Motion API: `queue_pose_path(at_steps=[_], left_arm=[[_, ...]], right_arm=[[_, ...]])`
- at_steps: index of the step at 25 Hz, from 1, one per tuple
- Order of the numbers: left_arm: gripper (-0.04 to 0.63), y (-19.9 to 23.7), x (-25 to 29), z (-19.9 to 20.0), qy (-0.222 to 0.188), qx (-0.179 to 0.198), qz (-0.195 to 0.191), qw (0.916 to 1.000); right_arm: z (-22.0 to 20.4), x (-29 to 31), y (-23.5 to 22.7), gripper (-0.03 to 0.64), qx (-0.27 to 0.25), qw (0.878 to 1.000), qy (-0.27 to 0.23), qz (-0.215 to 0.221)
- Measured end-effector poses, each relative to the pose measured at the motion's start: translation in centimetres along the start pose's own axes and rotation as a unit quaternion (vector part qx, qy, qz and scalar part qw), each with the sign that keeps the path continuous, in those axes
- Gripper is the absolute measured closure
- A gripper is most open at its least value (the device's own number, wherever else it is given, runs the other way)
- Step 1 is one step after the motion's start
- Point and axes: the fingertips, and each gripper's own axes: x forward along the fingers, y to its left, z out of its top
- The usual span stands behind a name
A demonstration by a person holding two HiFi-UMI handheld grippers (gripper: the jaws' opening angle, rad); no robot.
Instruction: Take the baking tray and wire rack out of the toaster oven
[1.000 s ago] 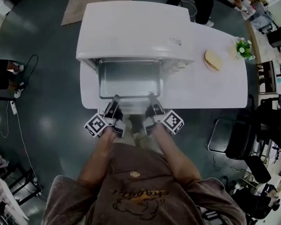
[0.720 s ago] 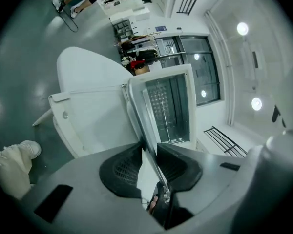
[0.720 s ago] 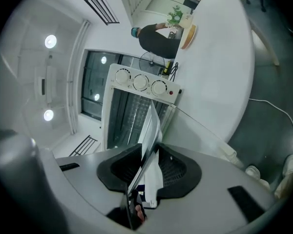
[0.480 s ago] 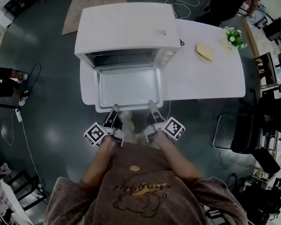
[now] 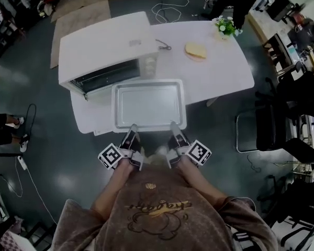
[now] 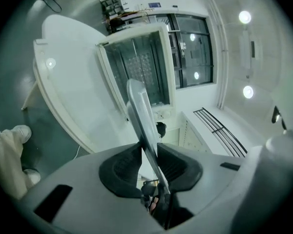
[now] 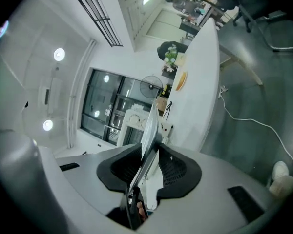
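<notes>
The silver baking tray [image 5: 148,104] is out of the white toaster oven [image 5: 107,48] and hangs level over the table's near edge. My left gripper [image 5: 131,135] is shut on the tray's near rim at its left, my right gripper [image 5: 174,132] is shut on the same rim at its right. In the left gripper view the tray's rim [image 6: 141,116] runs edge-on between the dark pads [image 6: 122,167], with the open oven [image 6: 136,67] behind it. The right gripper view shows the rim [image 7: 149,135] clamped the same way. A wire rack [image 5: 102,77] shows inside the dark oven mouth.
The oven stands on the left of a white table [image 5: 220,69]. A piece of bread [image 5: 195,49] and a small flower pot [image 5: 225,26] sit at the table's far right. A cable [image 5: 163,46] lies beside the oven. Black chairs [image 5: 282,119] stand to the right.
Both grippers have pulled the tray toward me, fully out of the oven, and carried it a little to the right. My view has turned, so the oven now sits to the tray's upper left.
</notes>
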Motion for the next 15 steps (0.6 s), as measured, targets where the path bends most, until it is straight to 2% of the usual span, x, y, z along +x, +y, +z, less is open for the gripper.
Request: queue_pose_path(at_steps=[5, 9, 12, 14, 15], left_arm=[[0.505, -1.7, 3.7, -5.1, 0.066, 0.001, -0.018, 0.9977], [0.505, -2.9, 6.8, -8.3, 0.118, 0.008, -0.028, 0.9926], [0.505, -3.4, 8.5, -9.7, 0.145, -0.001, -0.039, 0.9887], [0.505, -3.6, 9.6, -10.0, 0.162, 0.008, -0.039, 0.9860], [0.505, -3.6, 10.2, -10.1, 0.170, 0.012, -0.038, 0.9847]], right_arm=[[4.0, -5.1, -1.9, 0.514, 0.017, 0.997, -0.072, -0.020], [7.0, -8.5, -3.9, 0.512, 0.022, 0.990, -0.124, -0.059], [8.3, -9.7, -4.3, 0.514, 0.022, 0.986, -0.152, -0.071], [9.2, -9.6, -4.0, 0.514, 0.024, 0.983, -0.170, -0.060], [9.4, -9.7, -4.4, 0.514, 0.028, 0.981, -0.176, -0.072]])
